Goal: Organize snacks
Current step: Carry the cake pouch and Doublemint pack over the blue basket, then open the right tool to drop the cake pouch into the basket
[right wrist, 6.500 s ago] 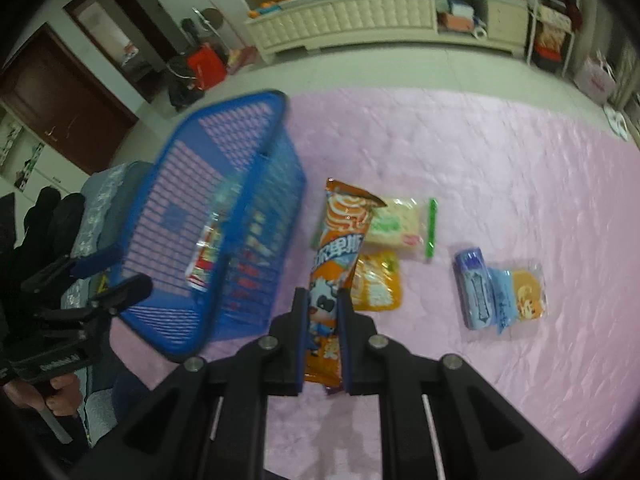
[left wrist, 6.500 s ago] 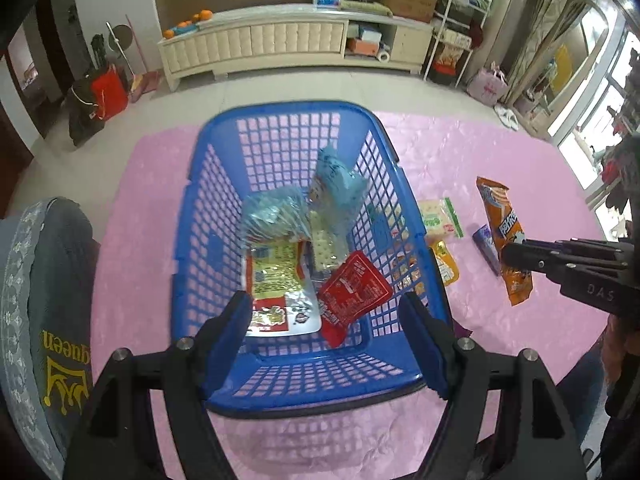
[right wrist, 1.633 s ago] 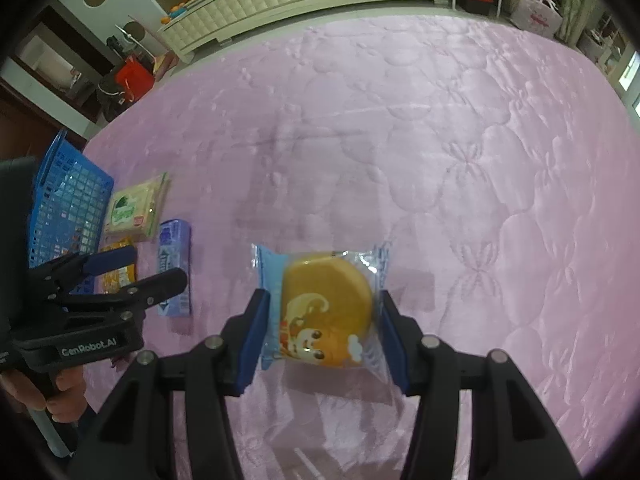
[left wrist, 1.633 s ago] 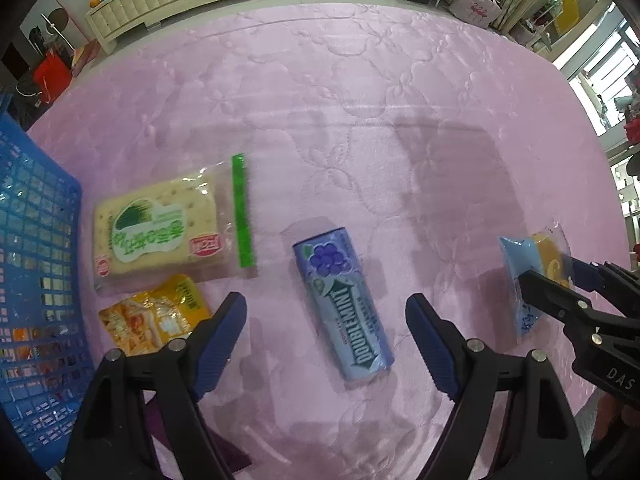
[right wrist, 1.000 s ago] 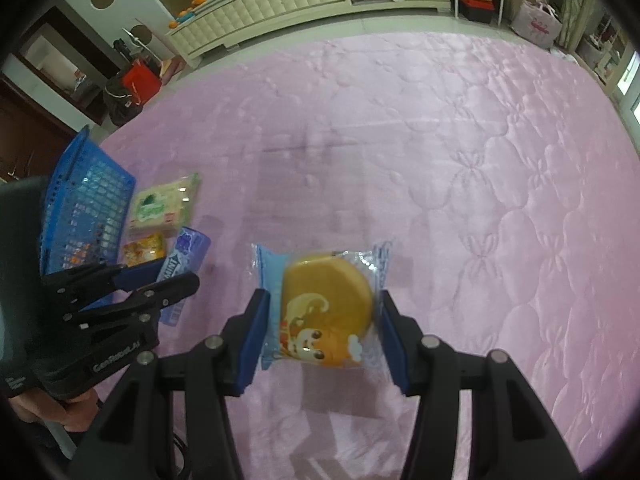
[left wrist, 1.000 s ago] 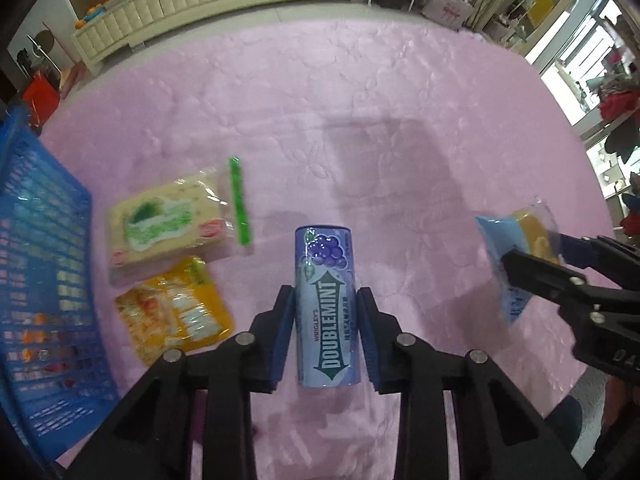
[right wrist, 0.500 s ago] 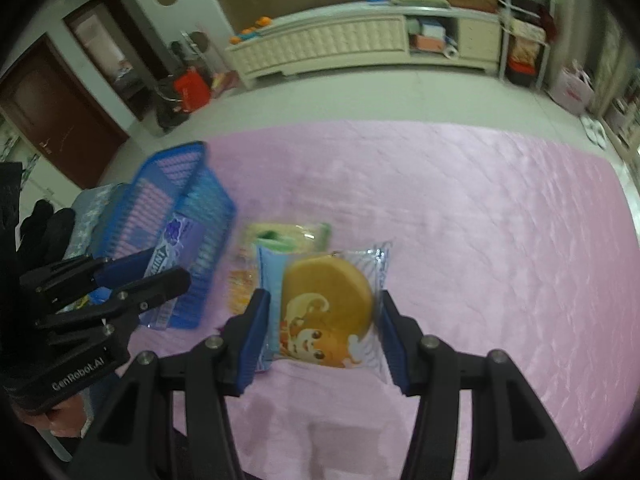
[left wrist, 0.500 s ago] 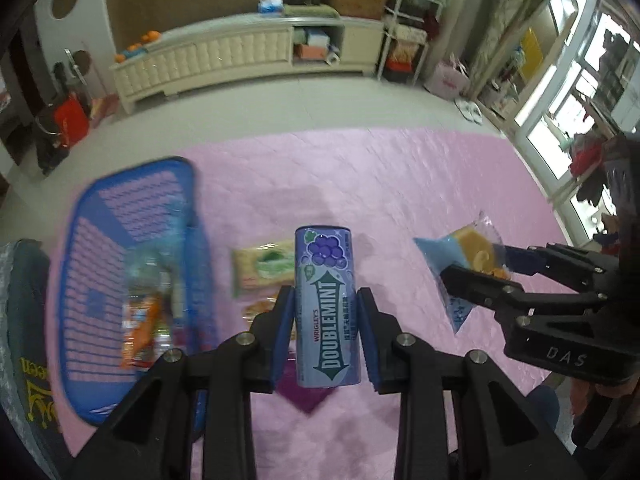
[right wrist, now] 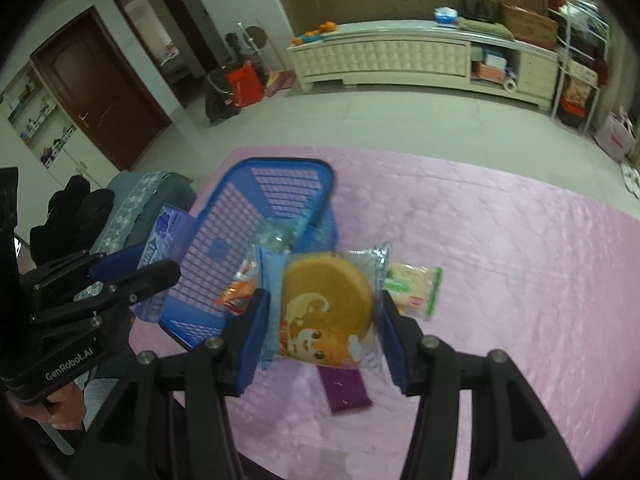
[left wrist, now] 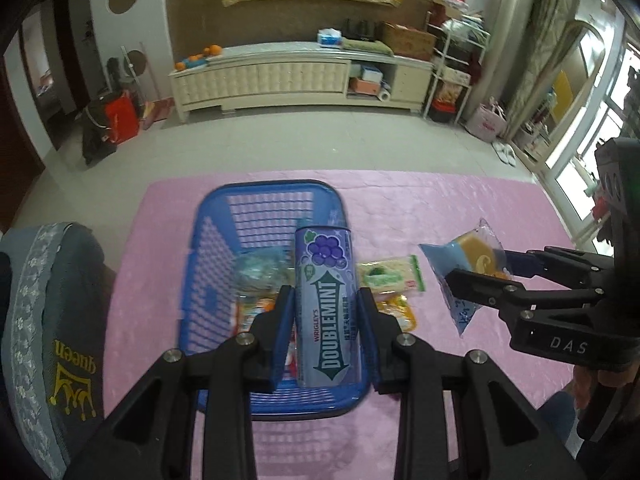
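From the left wrist view, the left gripper (left wrist: 326,316) pinches a purple Doublemint gum pack (left wrist: 327,304) upright between its pads, held in the air above the blue basket (left wrist: 208,288) on the pink cloth (left wrist: 460,200). Snack packets lie in the basket; beside its right wall rest a green-striped cracker pack (left wrist: 390,276) and a yellow packet (left wrist: 398,312). Off to the right, the right gripper (left wrist: 476,268) carries a cake packet (left wrist: 466,266). From the right wrist view, the right gripper (right wrist: 322,318) clamps that cake packet (right wrist: 326,306) by its two sides, up over the basket's (right wrist: 240,240) near corner, the cracker pack (right wrist: 414,286) just beyond. A dark purple packet (right wrist: 346,390) lies on the cloth below. At left, the left gripper (right wrist: 132,272) grips the gum pack (right wrist: 168,228).
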The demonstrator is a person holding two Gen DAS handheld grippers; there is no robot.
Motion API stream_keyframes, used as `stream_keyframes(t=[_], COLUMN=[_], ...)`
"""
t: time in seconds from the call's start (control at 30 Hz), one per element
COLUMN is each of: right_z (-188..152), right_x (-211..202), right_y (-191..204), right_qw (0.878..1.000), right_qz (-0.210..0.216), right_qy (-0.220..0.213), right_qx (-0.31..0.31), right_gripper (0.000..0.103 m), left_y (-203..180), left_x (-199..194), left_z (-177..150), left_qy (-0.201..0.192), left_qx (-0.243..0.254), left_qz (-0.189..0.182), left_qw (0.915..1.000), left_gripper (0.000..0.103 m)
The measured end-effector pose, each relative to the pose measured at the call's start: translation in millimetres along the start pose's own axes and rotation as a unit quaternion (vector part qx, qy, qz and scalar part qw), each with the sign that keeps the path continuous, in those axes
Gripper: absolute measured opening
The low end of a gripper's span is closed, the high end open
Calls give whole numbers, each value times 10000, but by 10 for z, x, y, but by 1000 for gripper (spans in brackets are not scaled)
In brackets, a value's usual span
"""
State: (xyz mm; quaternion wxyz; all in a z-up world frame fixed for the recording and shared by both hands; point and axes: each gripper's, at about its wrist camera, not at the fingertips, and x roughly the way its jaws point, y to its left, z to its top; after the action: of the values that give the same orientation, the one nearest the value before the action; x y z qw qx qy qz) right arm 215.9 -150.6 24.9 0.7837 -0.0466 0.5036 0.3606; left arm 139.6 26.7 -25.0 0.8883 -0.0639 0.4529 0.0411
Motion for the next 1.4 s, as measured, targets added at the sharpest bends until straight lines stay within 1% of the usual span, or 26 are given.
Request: stream_keyframes(t=[0.1, 0.2, 0.4, 0.6, 0.73, 0.87, 0.9, 0.97, 1.0, 1.03, 1.17, 1.4], right_z=[77, 127, 215, 219, 212, 261, 281, 295, 292, 294, 288, 291], right_x=[123, 266, 619, 1014, 1168, 1168, 1177, 1165, 1151, 1133, 1029, 925], right_y=[207, 365, 623, 710, 690, 717, 728, 717, 709, 698, 660, 532], right_qw=[9998, 9993, 9969, 9922, 9906, 9910, 9908, 9900, 9903, 9907, 9910, 9926], right_qz=[24, 12, -87, -383, -469, -588, -668, -850, -859, -849, -959, -954], right_qy=[62, 185, 473, 821, 969, 858, 821, 730, 694, 690, 617, 581], right_qx=[-167, -327, -622, -860, -842, -842, -841, -852, -839, -805, -703, -482], right_gripper=[57, 57, 57, 57, 58, 58, 61, 72, 80, 86, 87, 87], left_y=[207, 328, 564, 740, 821, 857, 870, 885, 885, 882, 867, 789], left_x=[-2, 3, 186, 466, 610, 684, 694, 692, 689, 680, 643, 596], left_z=[-4, -13, -25, -49, -63, -66, -62, -67, -73, -75, -86, -71], left_qy=[-2, 13, 125, 363, 431, 501, 506, 502, 502, 496, 471, 407], left_qx=[-55, -51, -187, -378, -399, -485, -510, -515, -499, -487, -486, -391], left_qz=[109, 194, 133, 11, -73, -68, -72, -92, -82, -71, -79, -74], left_qw=[9999, 9998, 9997, 9986, 9982, 9975, 9974, 9974, 9975, 9976, 9977, 9984], left_gripper=[29, 29, 29, 29, 29, 29, 29, 29, 29, 29, 29, 29])
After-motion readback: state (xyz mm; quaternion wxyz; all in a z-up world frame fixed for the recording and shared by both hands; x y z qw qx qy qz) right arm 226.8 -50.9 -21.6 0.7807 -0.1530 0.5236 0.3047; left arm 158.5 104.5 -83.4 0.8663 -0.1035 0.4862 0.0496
